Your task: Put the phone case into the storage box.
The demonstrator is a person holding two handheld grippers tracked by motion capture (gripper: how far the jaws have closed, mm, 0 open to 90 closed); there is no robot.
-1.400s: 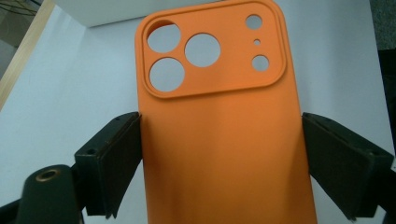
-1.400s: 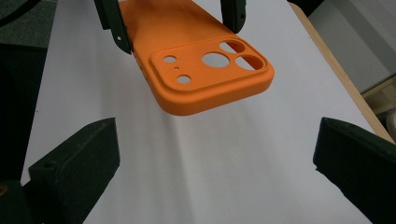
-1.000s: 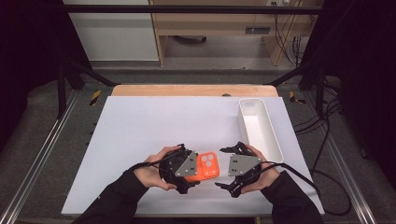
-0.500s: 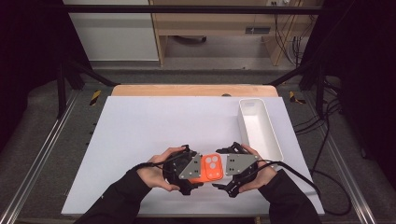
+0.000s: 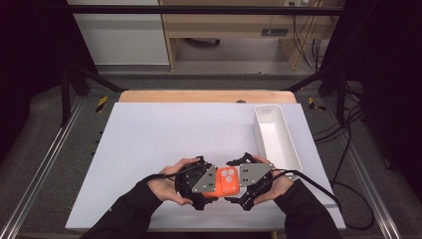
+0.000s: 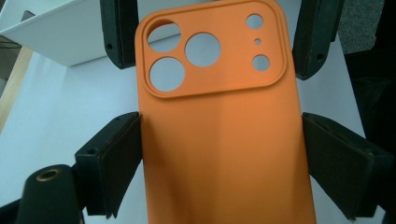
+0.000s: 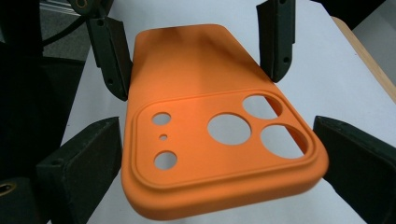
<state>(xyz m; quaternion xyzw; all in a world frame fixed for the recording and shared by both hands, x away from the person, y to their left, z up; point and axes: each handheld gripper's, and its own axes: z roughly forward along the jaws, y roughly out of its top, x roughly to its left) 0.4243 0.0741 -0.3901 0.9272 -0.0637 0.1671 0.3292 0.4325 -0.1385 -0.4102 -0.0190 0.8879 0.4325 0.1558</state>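
An orange phone case [image 5: 229, 181] with round camera holes is held just above the white table [image 5: 169, 134], near its front edge. My left gripper [image 5: 215, 185] comes in from the left and my right gripper [image 5: 240, 180] from the right, facing each other. The left gripper view shows the case [image 6: 219, 130] back side up, my left gripper [image 6: 222, 158] shut on its plain end. Both of my right gripper's [image 7: 219, 163] pads press the sides of the case [image 7: 210, 140] at its camera end. Each gripper's jaws flank the far end in the other's view.
A long white bin [image 5: 293, 149] stands on the table's right side, just behind my right hand; its corner [image 6: 51, 32] shows in the left gripper view. A wooden strip [image 5: 199, 96] runs along the table's far edge. Black frame rails border both sides.
Both hands and the case have drifted slightly right and toward the front edge. The hold on the case looks the same.
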